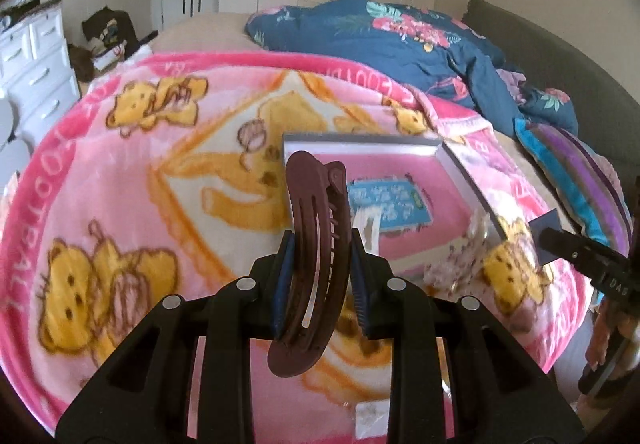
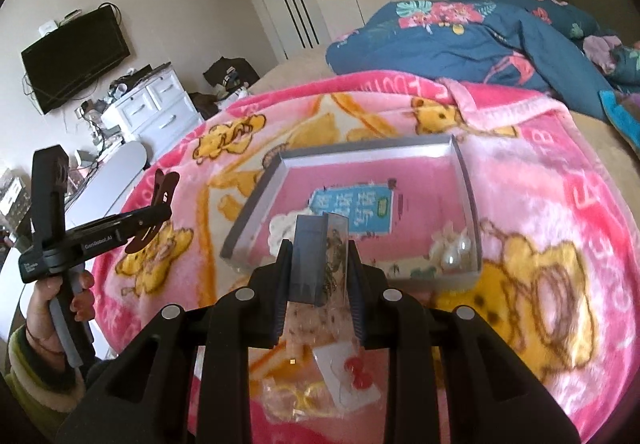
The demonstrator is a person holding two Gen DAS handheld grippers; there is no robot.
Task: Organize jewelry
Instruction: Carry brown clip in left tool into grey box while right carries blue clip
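My left gripper [image 1: 320, 256] is shut on a brown hair clip [image 1: 314, 244] and holds it upright above the pink blanket, just short of the shallow pink box [image 1: 400, 204]. It also shows at the left of the right wrist view [image 2: 148, 220] with the clip. My right gripper [image 2: 318, 264] is shut on a small grey card packet [image 2: 316, 260] with jewelry in clear plastic, at the near edge of the box [image 2: 464, 180]. Pearl earrings [image 2: 456, 250] lie in the box's near right corner. The right gripper also appears at the right of the left wrist view [image 1: 548, 240].
Small packets lie on the blanket below my right gripper: a card with red studs [image 2: 356, 372] and a bag with yellow pieces [image 2: 296, 400]. A white card [image 1: 370, 418] lies below my left gripper. A blue floral duvet [image 2: 480, 36] is heaped behind. A white dresser [image 2: 156, 104] stands at the left.
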